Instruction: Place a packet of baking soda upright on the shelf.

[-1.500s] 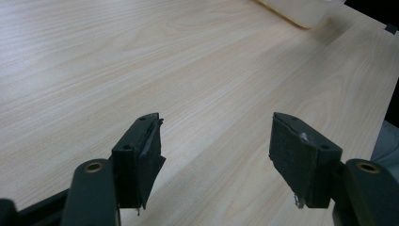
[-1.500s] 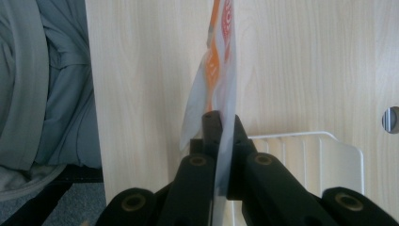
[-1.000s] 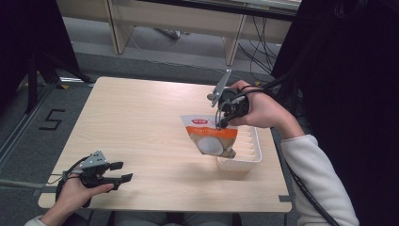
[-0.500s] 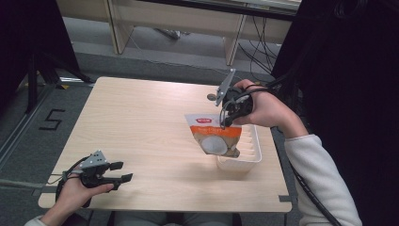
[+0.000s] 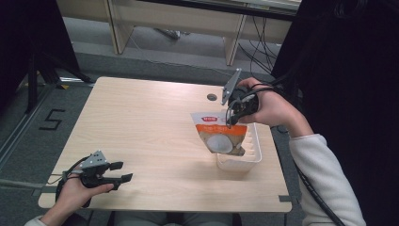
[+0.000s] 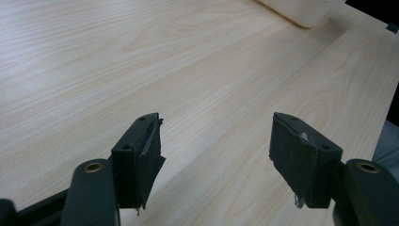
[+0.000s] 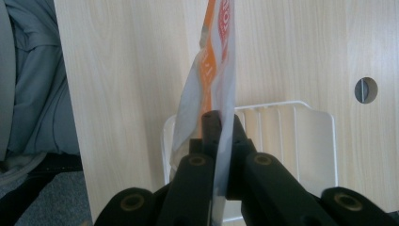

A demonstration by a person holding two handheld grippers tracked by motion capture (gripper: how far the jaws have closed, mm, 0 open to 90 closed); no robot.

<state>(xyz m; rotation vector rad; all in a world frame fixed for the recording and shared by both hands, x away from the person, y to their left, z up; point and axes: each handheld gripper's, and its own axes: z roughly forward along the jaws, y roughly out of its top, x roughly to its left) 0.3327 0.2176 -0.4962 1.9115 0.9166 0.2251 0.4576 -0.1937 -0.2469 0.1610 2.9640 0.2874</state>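
Since earlier: the right gripper [image 5: 230, 123] had carried the pouch [image 5: 219, 135] a little toward the surface's right edge, so that it hung more squarely over the tray [image 5: 254, 155]; the left gripper [image 5: 120, 172] lay as it had before.
Right gripper: clenched on the pouch's top edge, the white-and-orange film pinched between its pads in the right gripper view [image 7: 220, 141].
Pouch: hanging upright in the air above the tray's near-left part; whether its bottom touched the tray could not be told.
Tray: white, ribbed, near the surface's right edge, toward the near right corner.
Left gripper: released, jaws wide apart with nothing between them, resting low at the surface's near left corner [image 6: 216, 150].
Surface: pale wood-grain top [image 5: 150, 122], with a small round hole [image 5: 212, 97] close to the far edge.
Room: grey floor [image 5: 28, 122] with a black "5" [image 5: 52, 119] marked left of the surface; pale furniture legs [image 5: 120, 28] and dark cables [image 5: 256, 52] beyond the far edge.
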